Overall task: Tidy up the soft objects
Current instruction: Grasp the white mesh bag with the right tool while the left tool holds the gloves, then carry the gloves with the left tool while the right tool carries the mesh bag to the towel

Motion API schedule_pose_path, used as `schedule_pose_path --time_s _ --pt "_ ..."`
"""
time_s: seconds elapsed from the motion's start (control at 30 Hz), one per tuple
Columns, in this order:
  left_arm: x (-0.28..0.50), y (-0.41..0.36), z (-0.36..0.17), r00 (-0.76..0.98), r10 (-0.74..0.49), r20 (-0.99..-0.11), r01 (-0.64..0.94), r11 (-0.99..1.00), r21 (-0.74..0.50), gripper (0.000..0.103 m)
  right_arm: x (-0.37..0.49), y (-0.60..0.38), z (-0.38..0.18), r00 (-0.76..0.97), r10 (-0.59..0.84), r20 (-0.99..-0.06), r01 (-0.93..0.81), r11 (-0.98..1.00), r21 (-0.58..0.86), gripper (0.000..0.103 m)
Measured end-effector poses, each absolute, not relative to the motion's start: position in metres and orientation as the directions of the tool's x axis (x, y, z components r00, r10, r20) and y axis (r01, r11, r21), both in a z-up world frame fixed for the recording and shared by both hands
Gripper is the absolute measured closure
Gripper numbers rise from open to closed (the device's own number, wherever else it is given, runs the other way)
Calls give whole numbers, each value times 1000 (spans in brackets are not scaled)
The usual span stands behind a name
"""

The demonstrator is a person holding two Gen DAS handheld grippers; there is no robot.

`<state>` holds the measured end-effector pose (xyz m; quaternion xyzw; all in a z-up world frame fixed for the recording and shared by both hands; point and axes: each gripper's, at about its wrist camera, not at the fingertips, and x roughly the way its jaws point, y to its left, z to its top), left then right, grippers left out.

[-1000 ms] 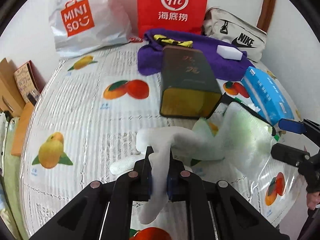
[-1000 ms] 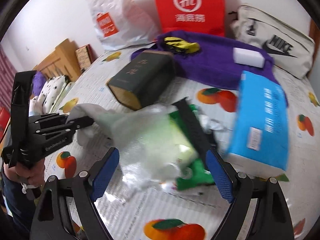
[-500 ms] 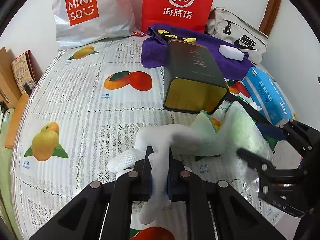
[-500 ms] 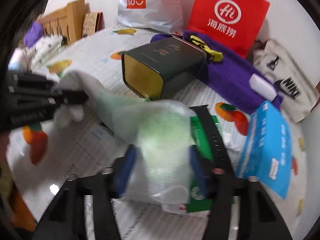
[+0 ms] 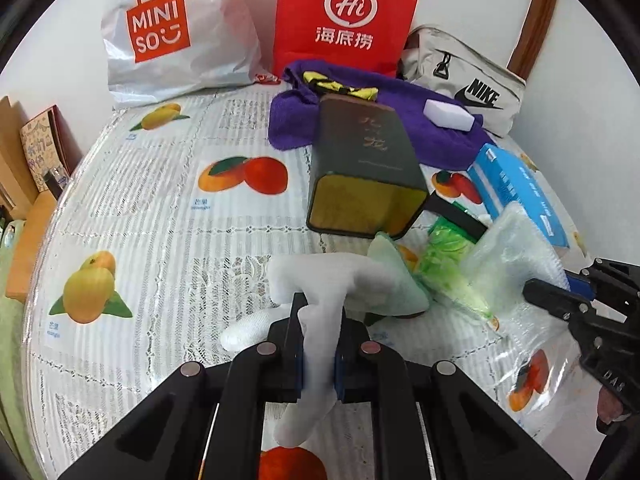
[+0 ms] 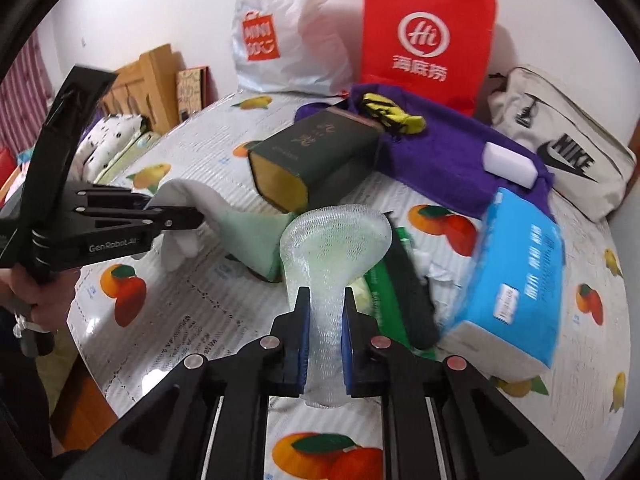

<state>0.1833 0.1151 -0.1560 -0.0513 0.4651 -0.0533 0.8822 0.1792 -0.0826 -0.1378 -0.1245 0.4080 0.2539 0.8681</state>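
Pinching a white and pale green sock point(image 5: 320, 320) between its blue pads, the left gripper point(image 5: 319, 354) has its jaws pressed on the white part, and the end of the sock hangs down under the fingers. The green part of this sock stretches to the right over the fruit-print tablecloth point(image 5: 160, 220). The right gripper point(image 6: 324, 338) is closed on a clear bubble-wrap pouch point(image 6: 334, 244), which spreads out wide above the jaws; something pale green shows inside it, but I cannot tell what it is. In the right wrist view the sock reaches from the left gripper toward the pouch and touches it or passes behind it. Just behind the sock lies a dark green tin box point(image 5: 366, 168) on its side. A blue tissue pack point(image 6: 516, 280) is to the right of the pouch, near a purple towel point(image 6: 448, 160) with a white sponge point(image 6: 510, 164) on it. At the back stand a red paper bag point(image 5: 346, 16), a MINISO bag point(image 5: 172, 36) and a Nike pouch point(image 5: 464, 84).
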Motion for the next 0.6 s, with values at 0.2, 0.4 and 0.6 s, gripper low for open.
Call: schedule_pose_path --time_s 0.2,0.4,0.6 --pt "175 117 -129 605 -167 -779 55 984 -169 92 179 -108 -126 572 318 -756 -494 870 -8 91" --pt "172 107 -102 639 -166 -751 75 985 -154 92 185 -132 -115 595 306 -743 -432 901 25 91" --pt "177 92 -80 660 -179 -730 103 984 -148 92 191 -150 -101 618 297 -728 -387 921 46 91"
